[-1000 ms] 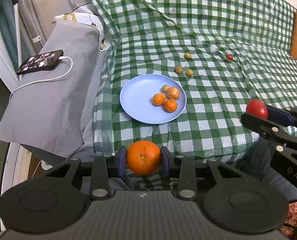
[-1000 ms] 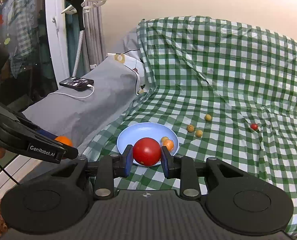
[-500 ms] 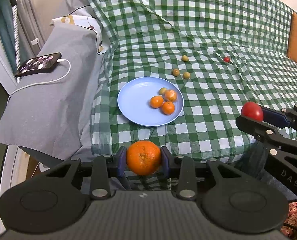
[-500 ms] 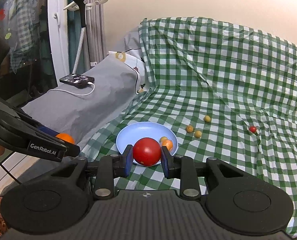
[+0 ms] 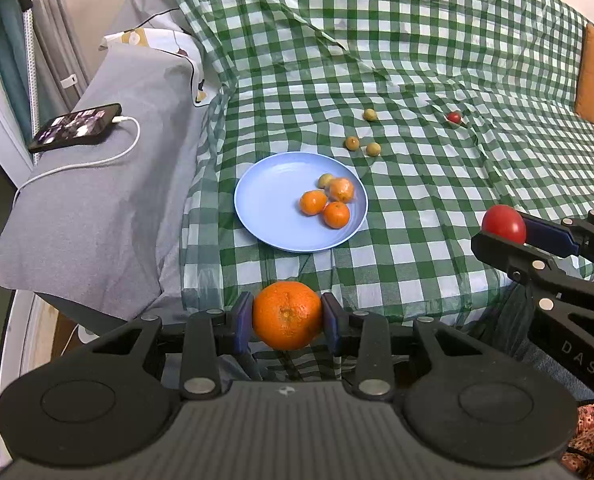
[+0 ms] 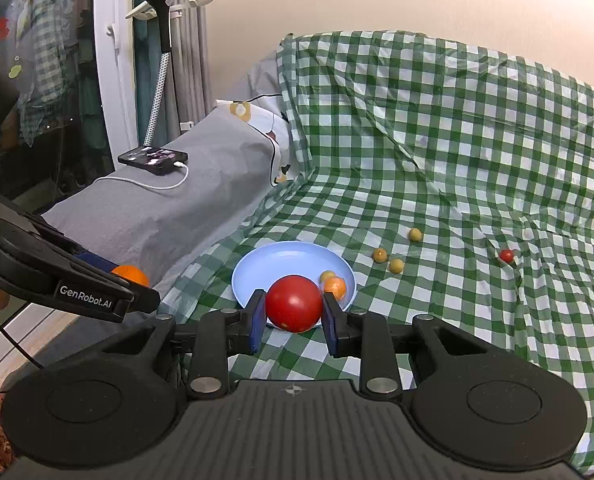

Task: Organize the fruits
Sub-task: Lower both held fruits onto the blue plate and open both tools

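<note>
My left gripper [image 5: 287,316] jaws clamp an orange [image 5: 287,314]; right gripper [image 6: 294,310] jaws clamp a tomato [image 6: 294,303], both near the plate [image 5: 273,216].

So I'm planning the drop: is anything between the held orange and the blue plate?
Nothing visible: only bare checked cloth lies between the orange in the left gripper and the blue plate, whose left half is free.

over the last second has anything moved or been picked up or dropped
Nothing has visibly changed. The left gripper is still clamped on the large round orange, and the right gripper still holds the shiny red tomato. The light blue plastic plate with its small oranges, and the loose little fruits on the green checked cloth, lie as before.
</note>
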A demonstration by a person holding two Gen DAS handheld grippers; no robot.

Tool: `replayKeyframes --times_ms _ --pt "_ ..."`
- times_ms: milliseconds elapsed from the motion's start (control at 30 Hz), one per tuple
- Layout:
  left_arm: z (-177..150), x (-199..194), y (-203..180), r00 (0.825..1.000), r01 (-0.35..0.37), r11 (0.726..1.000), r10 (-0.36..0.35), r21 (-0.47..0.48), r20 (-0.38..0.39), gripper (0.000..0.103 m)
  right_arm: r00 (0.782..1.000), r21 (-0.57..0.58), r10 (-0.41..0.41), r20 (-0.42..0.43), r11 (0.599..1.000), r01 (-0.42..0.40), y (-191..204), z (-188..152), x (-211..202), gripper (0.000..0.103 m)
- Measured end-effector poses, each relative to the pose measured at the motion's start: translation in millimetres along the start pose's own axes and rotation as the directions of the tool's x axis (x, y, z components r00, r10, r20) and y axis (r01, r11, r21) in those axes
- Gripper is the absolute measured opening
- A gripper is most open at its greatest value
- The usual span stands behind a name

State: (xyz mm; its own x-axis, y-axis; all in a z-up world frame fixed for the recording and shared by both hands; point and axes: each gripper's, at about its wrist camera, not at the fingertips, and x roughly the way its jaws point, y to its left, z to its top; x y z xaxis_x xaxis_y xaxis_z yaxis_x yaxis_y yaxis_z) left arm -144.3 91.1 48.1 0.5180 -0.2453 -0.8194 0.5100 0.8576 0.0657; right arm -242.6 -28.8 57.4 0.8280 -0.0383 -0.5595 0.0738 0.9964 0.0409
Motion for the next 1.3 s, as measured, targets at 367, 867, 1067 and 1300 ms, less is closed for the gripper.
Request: replayKeyframes --times_ms 367,867,1067,1300 --pt "0.3 8.5 1.3 1.000 0.005 1.000 -0.005 -0.006 -0.017 0.040 1.000 0.009 0.000 -0.018 1.000 0.000 -1.8 -3.4 5.6 0.030" --pt "14.3 32.4 13.5 0.999 0.004 0.999 -0.006 -0.037 -0.049 0.040 0.998 0.013 0.005 -0.063 1.000 -0.004 -4.7 -1.2 29.5 0.030" --pt "37.6 56.3 22.2 0.998 -0.010 0.999 0.007 -0.049 -0.057 0.040 0.995 0.032 0.001 -0.097 0.999 0.003 -10.0 2.4 60.9 0.030" --pt "64.2 97.5 31.4 0.995 -0.028 0.998 0.023 -0.062 -0.094 0.040 0.991 0.047 0.005 -0.137 0.999 0.002 -15.8 7.7 108.2 0.030"
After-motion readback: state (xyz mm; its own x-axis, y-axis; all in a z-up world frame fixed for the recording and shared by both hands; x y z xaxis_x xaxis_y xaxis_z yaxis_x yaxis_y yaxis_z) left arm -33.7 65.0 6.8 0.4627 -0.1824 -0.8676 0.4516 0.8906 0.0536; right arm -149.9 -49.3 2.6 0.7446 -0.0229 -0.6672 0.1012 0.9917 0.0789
